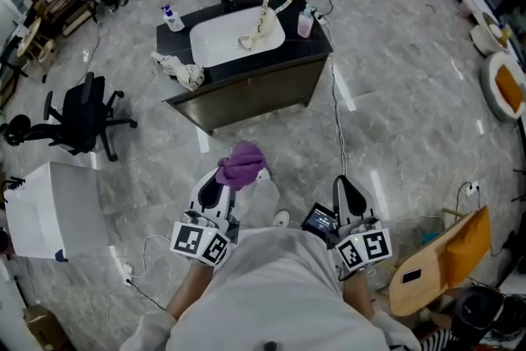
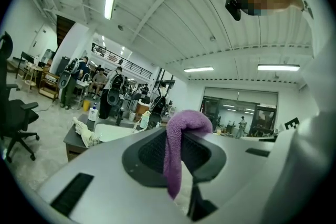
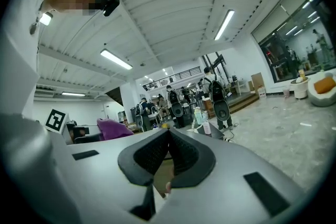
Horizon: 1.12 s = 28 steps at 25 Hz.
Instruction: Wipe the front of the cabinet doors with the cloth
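Note:
A purple cloth (image 1: 241, 163) is pinched in my left gripper (image 1: 215, 191), which is shut on it; in the left gripper view the cloth (image 2: 178, 152) hangs down between the closed jaws. My right gripper (image 1: 351, 193) is shut with nothing between its jaws and is held close to my body. The dark sink cabinet (image 1: 251, 90) stands a few steps ahead on the floor, its door fronts facing me. Both grippers are well short of it. The cabinet (image 2: 73, 145) shows small at the left of the left gripper view.
On the cabinet top are a white basin (image 1: 236, 35), a soap bottle (image 1: 172, 17), a pink bottle (image 1: 305, 23) and a crumpled pale rag (image 1: 181, 71). A black office chair (image 1: 82, 113) and a white box (image 1: 57, 210) stand at the left. A cable (image 1: 339, 123) runs over the floor.

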### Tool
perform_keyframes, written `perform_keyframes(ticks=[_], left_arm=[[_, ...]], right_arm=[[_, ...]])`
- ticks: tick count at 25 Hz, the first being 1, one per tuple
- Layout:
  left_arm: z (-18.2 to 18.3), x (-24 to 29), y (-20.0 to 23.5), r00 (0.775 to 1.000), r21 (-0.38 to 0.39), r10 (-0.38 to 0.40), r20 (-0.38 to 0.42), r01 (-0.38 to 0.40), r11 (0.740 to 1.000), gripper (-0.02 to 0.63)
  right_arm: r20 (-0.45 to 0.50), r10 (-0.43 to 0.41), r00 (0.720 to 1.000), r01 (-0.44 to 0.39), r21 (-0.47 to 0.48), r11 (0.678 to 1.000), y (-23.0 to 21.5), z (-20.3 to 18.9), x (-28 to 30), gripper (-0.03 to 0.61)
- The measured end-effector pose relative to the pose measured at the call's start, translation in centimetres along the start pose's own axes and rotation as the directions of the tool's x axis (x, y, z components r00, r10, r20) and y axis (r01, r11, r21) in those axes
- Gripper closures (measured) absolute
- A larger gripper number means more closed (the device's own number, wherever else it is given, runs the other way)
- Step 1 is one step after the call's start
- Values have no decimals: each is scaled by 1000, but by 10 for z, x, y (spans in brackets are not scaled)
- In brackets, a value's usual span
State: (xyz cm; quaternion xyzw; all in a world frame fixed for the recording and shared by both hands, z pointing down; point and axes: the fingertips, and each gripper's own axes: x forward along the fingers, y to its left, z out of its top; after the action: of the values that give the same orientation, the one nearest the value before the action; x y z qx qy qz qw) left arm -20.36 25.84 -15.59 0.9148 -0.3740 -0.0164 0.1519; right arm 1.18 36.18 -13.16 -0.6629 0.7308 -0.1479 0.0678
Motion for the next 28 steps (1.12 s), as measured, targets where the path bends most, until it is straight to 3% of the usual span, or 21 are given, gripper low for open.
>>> perform_keyframes(ticks=[7,13,18,22,28], left_arm=[[-11,117,8,990,-15,-137,-24,137,990,560],[24,220,17,964,25,-266,5,266,964,561],[21,267,35,945,44,-321,-62,324,945,560],[20,282,44,951,55,-299,-77,303,951,561],[17,302,55,987,12,-150,-60,151,988,561]], right_arm=[[-9,-66,998,66,-7,998,-47,20,63,552],[-17,-137,990,136,-80,988,-94,61,118,552],[-5,-199,980,199,-32,980,-115,66,152,552],[-3,-180,984,180,28,983,-135,67,169,552],[-47,-103,994,103,-3,995,-189,82,194,552]])
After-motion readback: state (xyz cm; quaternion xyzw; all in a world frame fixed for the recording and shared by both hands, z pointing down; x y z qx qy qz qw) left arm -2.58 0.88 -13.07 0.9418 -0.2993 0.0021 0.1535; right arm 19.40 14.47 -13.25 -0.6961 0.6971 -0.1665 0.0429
